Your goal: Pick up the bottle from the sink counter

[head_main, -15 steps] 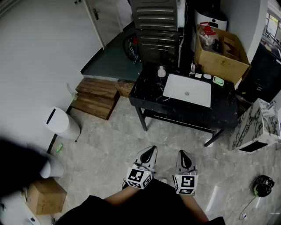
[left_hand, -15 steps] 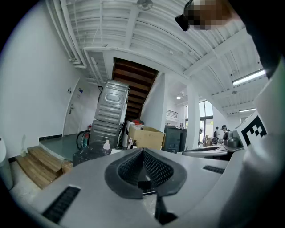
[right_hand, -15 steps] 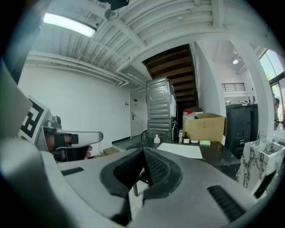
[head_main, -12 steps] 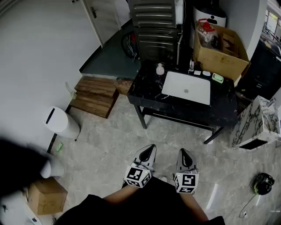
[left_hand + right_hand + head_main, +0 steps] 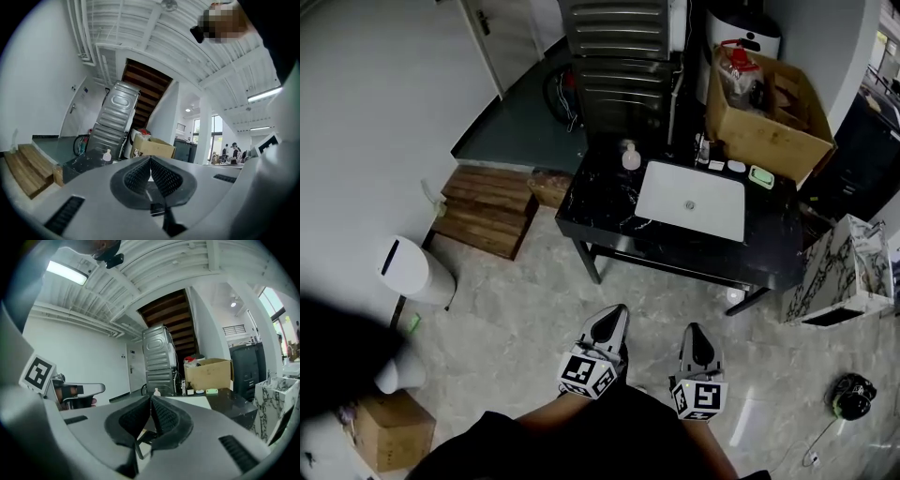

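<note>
A small whitish bottle [image 5: 630,156] stands on the black marble sink counter [image 5: 609,208], at its back left, left of the white basin [image 5: 691,201]. It also shows far off in the left gripper view as the bottle [image 5: 107,155] and in the right gripper view as the bottle [image 5: 156,392]. Both grippers hang close to the person's body, well short of the counter. My left gripper [image 5: 618,313] is shut with nothing in it, its tips [image 5: 149,159] meeting. My right gripper [image 5: 695,330] is shut and empty too, jaws [image 5: 151,397] together.
A cardboard box [image 5: 766,112] sits at the counter's back right, with small items [image 5: 762,175] behind the basin. A metal appliance [image 5: 619,56] stands behind. Wooden steps [image 5: 487,210] and a white bin [image 5: 412,272] are at the left, a marble-patterned box [image 5: 844,274] at the right.
The view has shifted forward: the counter and sink sit nearer and slightly lower-left in the head view. Both grippers stay shut, held close to the body.
</note>
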Motion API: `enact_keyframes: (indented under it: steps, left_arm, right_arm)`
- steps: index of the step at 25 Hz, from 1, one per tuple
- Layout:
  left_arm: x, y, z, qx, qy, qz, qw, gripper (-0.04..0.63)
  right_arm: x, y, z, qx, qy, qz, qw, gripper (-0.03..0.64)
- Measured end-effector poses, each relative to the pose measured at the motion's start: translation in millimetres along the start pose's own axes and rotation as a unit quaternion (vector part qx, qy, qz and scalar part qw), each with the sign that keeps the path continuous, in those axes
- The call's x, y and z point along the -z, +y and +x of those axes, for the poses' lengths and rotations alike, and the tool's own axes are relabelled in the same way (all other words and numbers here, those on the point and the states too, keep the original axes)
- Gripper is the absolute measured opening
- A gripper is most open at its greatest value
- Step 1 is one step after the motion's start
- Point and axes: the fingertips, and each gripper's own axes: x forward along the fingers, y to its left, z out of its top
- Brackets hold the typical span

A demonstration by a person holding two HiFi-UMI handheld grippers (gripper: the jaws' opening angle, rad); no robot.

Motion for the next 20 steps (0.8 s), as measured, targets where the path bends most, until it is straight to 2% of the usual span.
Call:
enact_keyframes:
  steps: [4,9,15,20]
  left_arm:
    - [-8,31,45,0.015,-0.001,0.0,0.9999,0.015]
    - [-22,88,93,0.01,-0.002,0.001,0.9999,0.015]
    - [-40,160,141,0.005,0.013,-0.023,0.9996,0.015]
    - [-50,208,169,0.016,0.013,-0.029,0.9994,0.015]
  right_arm:
    - [2,0,54,-0.006,0.035,-0.014,0.999,0.038]
    - [-9,13,136,-0.021,0.052,-0.033,0.998,0.038]
    - [-33,38,223,-0.045,0.07,-0.066,0.994,0.038]
    - [-41,45,282,-0.03,0.07,-0.072,0.995,0.038]
